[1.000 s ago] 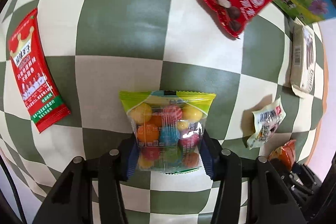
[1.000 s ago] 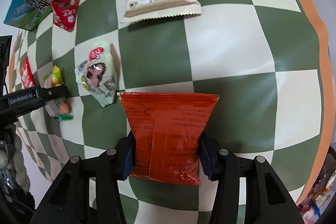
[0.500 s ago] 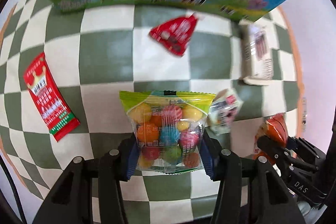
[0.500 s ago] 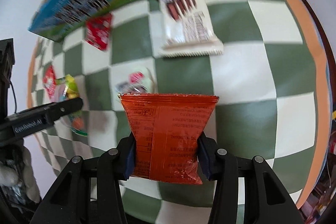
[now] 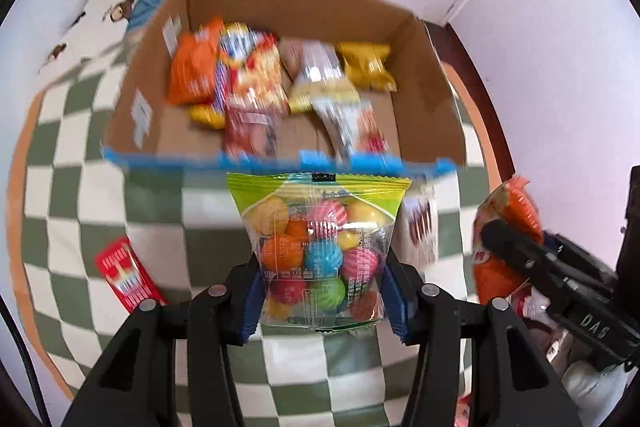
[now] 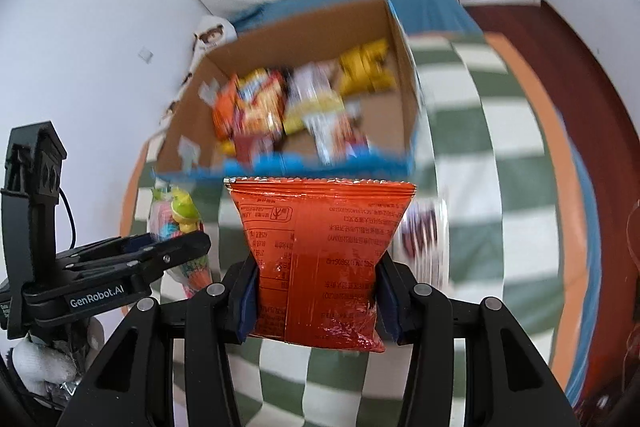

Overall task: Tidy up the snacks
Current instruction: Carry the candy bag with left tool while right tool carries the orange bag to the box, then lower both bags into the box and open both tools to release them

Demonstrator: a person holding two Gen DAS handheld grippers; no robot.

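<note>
Both grippers are swinging up from the checked table toward the cardboard box [image 5: 424,99], now in view ahead; the left gripper [image 5: 320,291] is clamping the candy bag [image 5: 320,247], the right gripper [image 6: 316,291] is clamping the orange packet [image 6: 320,251], so dropping them in looks next

Candy bag [image 5: 318,251], orange packet [image 6: 320,263] (both upright, gripped).
</note>
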